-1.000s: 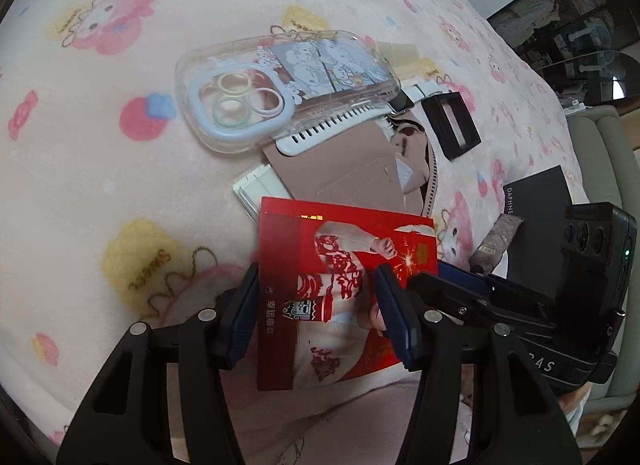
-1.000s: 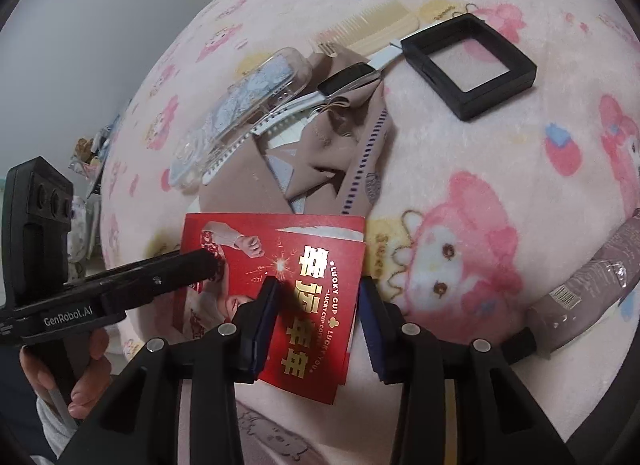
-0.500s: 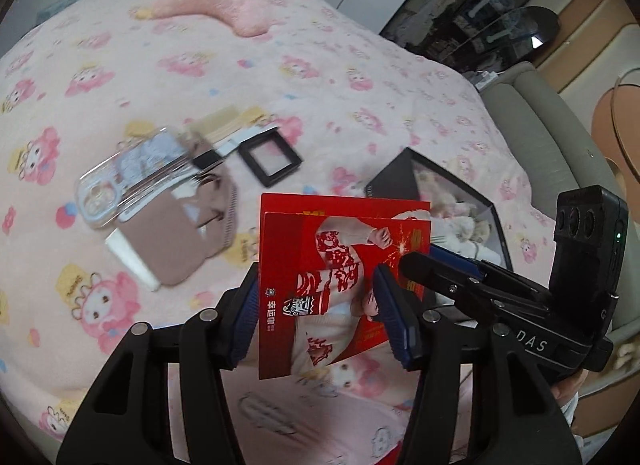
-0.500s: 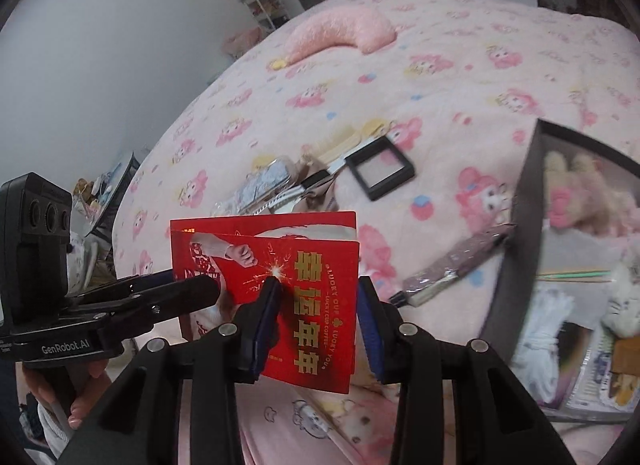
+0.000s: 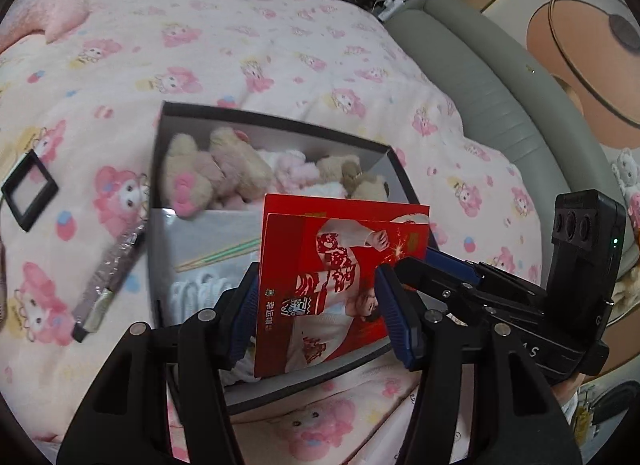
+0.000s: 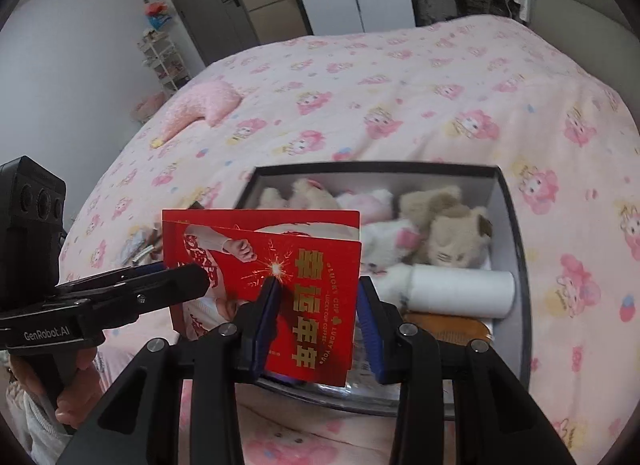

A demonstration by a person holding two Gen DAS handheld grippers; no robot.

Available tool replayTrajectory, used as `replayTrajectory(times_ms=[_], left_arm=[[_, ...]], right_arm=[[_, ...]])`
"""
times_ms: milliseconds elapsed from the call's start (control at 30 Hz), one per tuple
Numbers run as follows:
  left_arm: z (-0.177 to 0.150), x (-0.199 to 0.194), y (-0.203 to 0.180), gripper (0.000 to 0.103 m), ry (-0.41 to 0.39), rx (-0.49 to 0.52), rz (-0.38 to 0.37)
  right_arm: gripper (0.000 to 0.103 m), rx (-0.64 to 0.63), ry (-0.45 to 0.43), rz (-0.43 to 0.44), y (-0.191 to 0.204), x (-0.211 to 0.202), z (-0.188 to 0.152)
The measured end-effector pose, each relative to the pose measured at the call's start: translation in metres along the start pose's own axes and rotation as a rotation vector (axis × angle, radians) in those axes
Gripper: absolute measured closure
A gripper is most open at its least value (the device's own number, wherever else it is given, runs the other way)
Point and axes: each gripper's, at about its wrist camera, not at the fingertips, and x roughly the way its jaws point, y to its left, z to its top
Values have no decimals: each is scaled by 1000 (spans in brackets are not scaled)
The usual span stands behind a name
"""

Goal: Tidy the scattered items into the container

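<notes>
Both grippers, left gripper (image 5: 316, 307) and right gripper (image 6: 318, 321), pinch the red booklet (image 5: 340, 277) over the box (image 6: 516, 249); lower it flat toward the 6 o'clock end, then release together.

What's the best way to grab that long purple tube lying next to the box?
Pinch the purple tube across its narrow middle, coming straight down from above. It lies flat on the blanket, long and thin, and its far end sits by the box, so the middle is probably freest.
</notes>
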Motion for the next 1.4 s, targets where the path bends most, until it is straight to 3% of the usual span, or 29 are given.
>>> replayTrajectory(times_ms=[233, 367, 467, 567, 667, 767, 967, 1067, 1167, 1267, 1400], left_arm=[[-18, 60, -10, 47, 148, 36, 123], [-26, 71, -8, 46, 217, 29, 139], [-27, 63, -4, 47, 212, 34, 181], [-26, 48, 3, 51, 165, 9, 177], [-26, 46, 9, 58, 144, -24, 199], [-26, 56, 12, 59, 170, -64, 200], [-30, 62, -5, 59, 173, -62, 69], [-32, 43, 0, 59, 113, -62, 111], [-29, 35, 7, 63, 85, -100, 186], [-27, 39, 11, 67, 105, -115, 218], [-27, 54, 10, 67, 152, -131, 148]], right_arm=[[67, 255, 186, 15, -66, 38, -20], [67, 256, 208, -23, -68, 43, -24], [67, 173, 189, -107, -54, 43, -24], [67, 138, 86, -183, -47, 24, -23], [67, 153, 34, -166, -47, 15, -23], [67, 145, 83, -136, -47, 25, -22], [67, 134, 95, -142, -49, 31, -19], [67, 157, 61, -127, -56, 26, -15], [67, 142, 106, -99, -52, 37, -16], [67, 78, 138, -186, -38, 47, -17], [67, 68, 166, -236, -38, 53, -21]])
